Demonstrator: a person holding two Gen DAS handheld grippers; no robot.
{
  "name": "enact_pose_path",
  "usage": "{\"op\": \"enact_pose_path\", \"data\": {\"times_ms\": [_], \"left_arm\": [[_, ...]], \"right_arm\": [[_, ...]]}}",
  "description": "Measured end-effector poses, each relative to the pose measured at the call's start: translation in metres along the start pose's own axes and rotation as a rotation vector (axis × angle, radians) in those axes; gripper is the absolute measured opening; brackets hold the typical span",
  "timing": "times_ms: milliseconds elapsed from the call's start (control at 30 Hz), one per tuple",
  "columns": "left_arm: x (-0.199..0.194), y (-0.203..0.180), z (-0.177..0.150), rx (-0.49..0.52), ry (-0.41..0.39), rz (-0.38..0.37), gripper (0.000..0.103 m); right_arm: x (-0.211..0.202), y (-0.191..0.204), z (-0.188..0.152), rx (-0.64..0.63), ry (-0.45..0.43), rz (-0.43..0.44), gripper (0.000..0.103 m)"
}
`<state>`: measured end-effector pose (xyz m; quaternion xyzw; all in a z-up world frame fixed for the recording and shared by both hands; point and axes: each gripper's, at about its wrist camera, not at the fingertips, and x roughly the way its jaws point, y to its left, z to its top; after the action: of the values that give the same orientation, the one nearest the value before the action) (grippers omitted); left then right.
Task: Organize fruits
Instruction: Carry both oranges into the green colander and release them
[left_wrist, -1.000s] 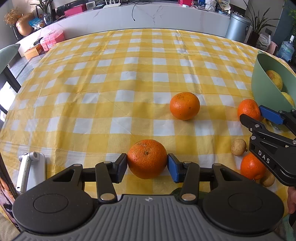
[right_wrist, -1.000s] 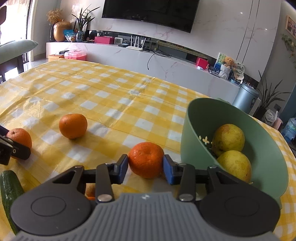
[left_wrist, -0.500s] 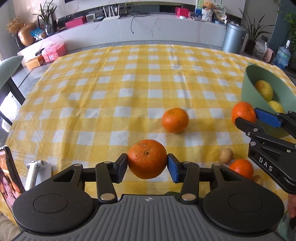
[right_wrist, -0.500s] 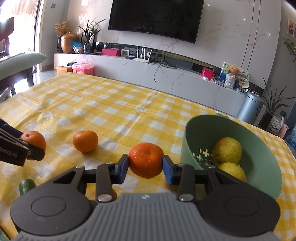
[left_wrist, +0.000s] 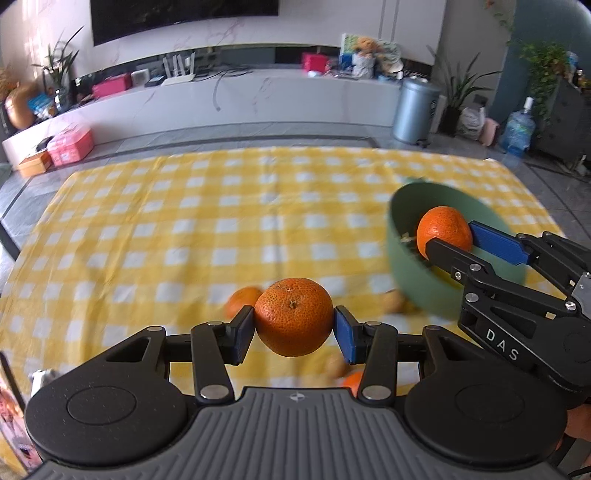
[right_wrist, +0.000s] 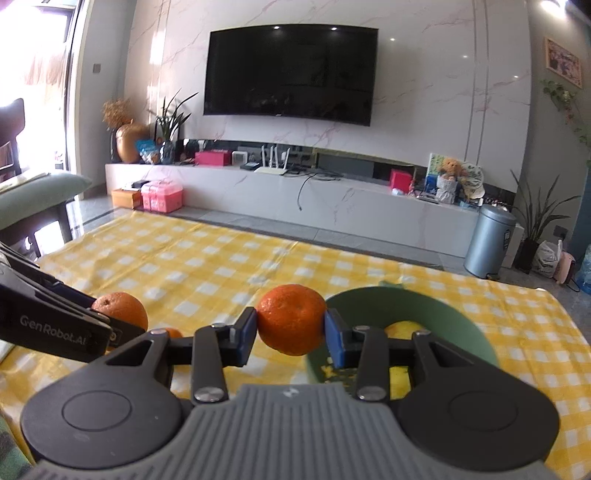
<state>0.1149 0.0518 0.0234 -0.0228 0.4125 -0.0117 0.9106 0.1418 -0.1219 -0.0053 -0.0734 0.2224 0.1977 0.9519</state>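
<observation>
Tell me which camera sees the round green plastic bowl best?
The left wrist view: the round green plastic bowl shows its rim, outer wall and inside, partly behind the right gripper. In the right wrist view that gripper covers much of the bowl.

We hold the left tool (left_wrist: 294, 329) and right tool (right_wrist: 290, 329) raised off the worktop, both angled downward, each clamped on an orange.
</observation>
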Motion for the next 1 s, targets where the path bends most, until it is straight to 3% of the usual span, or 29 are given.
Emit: {"op": "enact_pose_path", "data": {"times_ms": [433, 667, 1000], "left_arm": [[0.011, -0.062, 0.035, 0.081, -0.038, -0.086, 0.052], [0.033, -0.093, 0.044, 0.116, 0.011, -0.135, 0.052], [0.066, -0.121, 0.051, 0.193, 0.064, -0.119, 0.052]], "right_arm": [[-0.023, -0.069, 0.005, 0.086, -0.013, -0.121, 0.037], [-0.009, -0.093, -0.005, 0.100, 0.079, -0.170, 0.037], [0.015, -0.112, -0.016, 0.119, 0.203, -0.192, 0.037]]}}
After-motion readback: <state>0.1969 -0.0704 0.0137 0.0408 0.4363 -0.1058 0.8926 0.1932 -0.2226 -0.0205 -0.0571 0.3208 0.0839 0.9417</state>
